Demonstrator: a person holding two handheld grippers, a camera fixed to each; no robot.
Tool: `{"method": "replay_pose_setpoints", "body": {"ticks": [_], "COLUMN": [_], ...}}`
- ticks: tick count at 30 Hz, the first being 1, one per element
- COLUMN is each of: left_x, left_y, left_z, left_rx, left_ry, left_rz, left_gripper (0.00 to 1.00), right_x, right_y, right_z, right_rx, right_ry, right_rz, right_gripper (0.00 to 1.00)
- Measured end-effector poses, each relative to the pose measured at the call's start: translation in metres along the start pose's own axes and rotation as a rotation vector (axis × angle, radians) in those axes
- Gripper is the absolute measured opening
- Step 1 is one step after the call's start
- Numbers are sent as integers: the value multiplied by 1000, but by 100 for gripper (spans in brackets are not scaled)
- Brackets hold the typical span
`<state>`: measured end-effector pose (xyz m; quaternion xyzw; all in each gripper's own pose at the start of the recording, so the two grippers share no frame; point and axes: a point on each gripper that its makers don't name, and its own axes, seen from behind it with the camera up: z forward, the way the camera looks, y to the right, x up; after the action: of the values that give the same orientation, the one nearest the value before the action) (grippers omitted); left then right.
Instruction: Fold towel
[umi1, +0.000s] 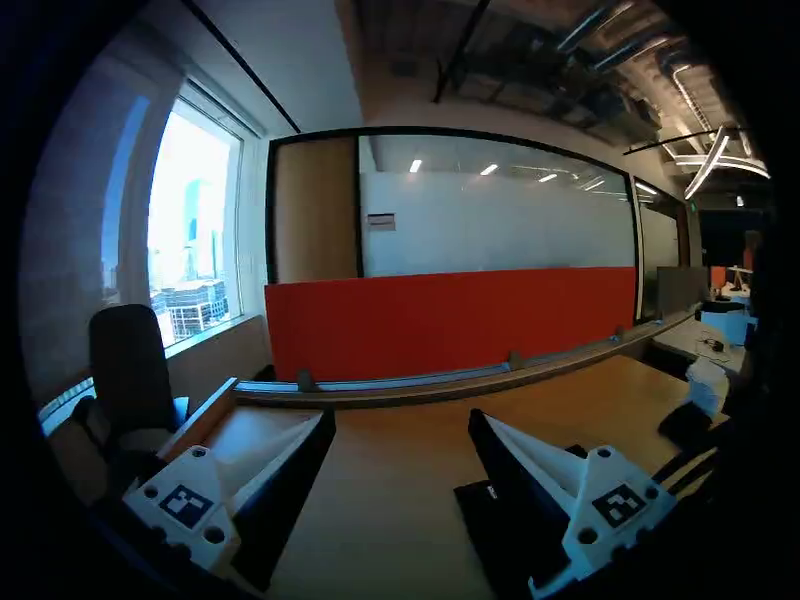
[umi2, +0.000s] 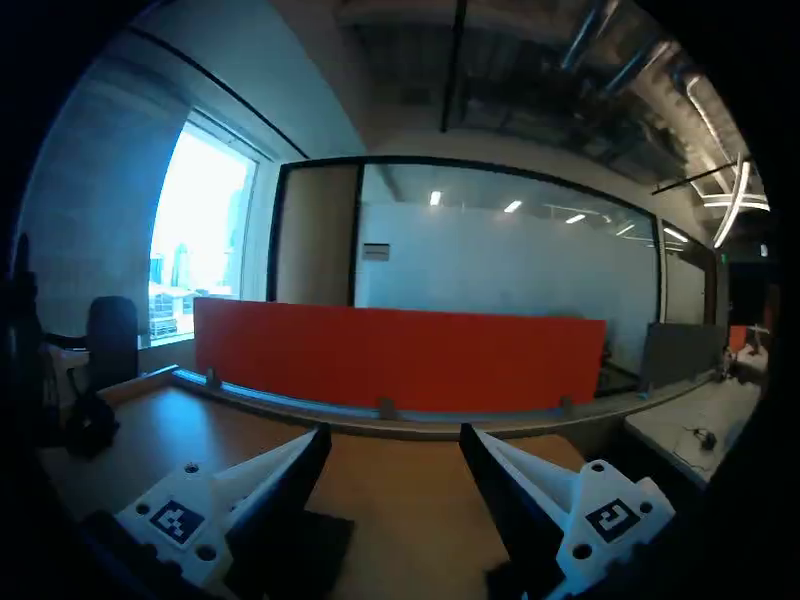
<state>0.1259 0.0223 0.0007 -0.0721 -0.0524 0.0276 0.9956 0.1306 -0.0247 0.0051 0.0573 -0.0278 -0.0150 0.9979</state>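
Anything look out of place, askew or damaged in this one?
Nothing stands out. The left gripper and right gripper hang open over the wooden desk, facing the red divider. A dark flat thing lies on it; I cannot tell what it is.

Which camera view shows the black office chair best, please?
The left gripper view: the black office chair appears large beside the window, and its backrest is clearly outlined. In the right gripper view the same chair is smaller, darker and farther off.

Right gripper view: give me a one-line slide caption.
Open right gripper poised over a wooden desk, facing a red divider panel.
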Motion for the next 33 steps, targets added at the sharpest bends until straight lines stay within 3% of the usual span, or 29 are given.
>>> {"method": "replay_pose_setpoints", "body": {"ticks": [8,15,20,33], "left_x": [0,-1,-10,-40], "left_y": [27,39,49,81], "left_z": [-6,-7,-9,-27], "left_rx": [-133,-181,-224,-388], "left_ry": [-64,-91,-130,-261], "left_rz": [16,48,79,143], "left_gripper": [99,100,100,100], "right_x": [3,0,-12,-48], "right_y": [-16,-20,-33,-57], "right_z": [-3,-7,-16,-39], "right_rx": [108,154,228,387], "right_ry": [-65,-105,-170,-363], "right_rz": [-32,-66,-95,-86], "right_gripper": [100,100,100,100]}}
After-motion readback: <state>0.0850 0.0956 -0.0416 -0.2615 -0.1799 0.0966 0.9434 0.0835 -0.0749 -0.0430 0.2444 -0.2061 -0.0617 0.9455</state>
